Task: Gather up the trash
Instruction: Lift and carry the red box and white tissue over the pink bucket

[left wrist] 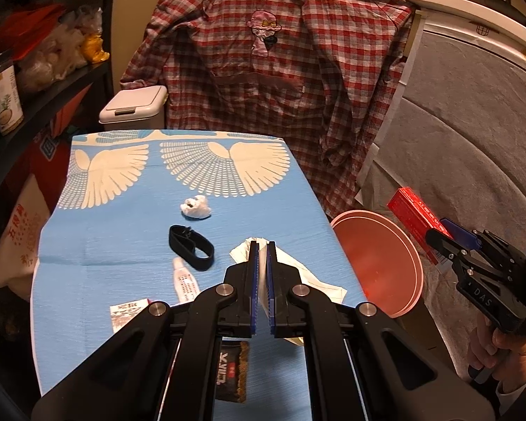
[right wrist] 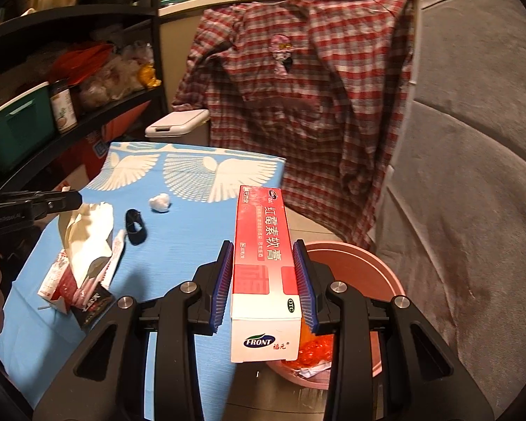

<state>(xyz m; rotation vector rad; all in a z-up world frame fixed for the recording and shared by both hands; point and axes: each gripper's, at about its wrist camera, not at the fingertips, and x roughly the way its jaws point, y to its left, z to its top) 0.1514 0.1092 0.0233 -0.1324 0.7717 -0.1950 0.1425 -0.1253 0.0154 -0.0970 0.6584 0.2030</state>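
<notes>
Now, left to right:
Shelf, far left: a green bin point(right wrist: 21, 119) sits beside a labelled jar point(right wrist: 63, 107); what the bin holds is out of sight, and the jar's writing is too small to read.
White lidded bin point(left wrist: 133, 108): upper left, behind the blue cloth point(left wrist: 122, 245), lid down.
On the cloth: a white wad point(left wrist: 195, 207), a black band point(left wrist: 191, 247) and a small white tube point(left wrist: 184, 280) lie near each other toward the middle.
Left gripper point(left wrist: 262, 245): jaws pressed together on crumpled white paper point(left wrist: 298, 270), which hangs from it at the left of the right wrist view.
Black wrapper point(left wrist: 232, 368): low centre under the left gripper, print not legible.
Right gripper point(right wrist: 263, 249): clamped on the sides of a red carton point(right wrist: 263, 256), which juts out above the rim of the pink bucket point(right wrist: 375, 263).
Carton writing: "FRONT" and "OTC" on the white end, large Chinese characters along the red face.
Pink bucket contents: orange crinkled wrapper and white paper scraps.
View difference: only the right wrist view looks into the bucket; the left wrist view shows a hand point(left wrist: 508, 361) on the right gripper, marked "DAS".
</notes>
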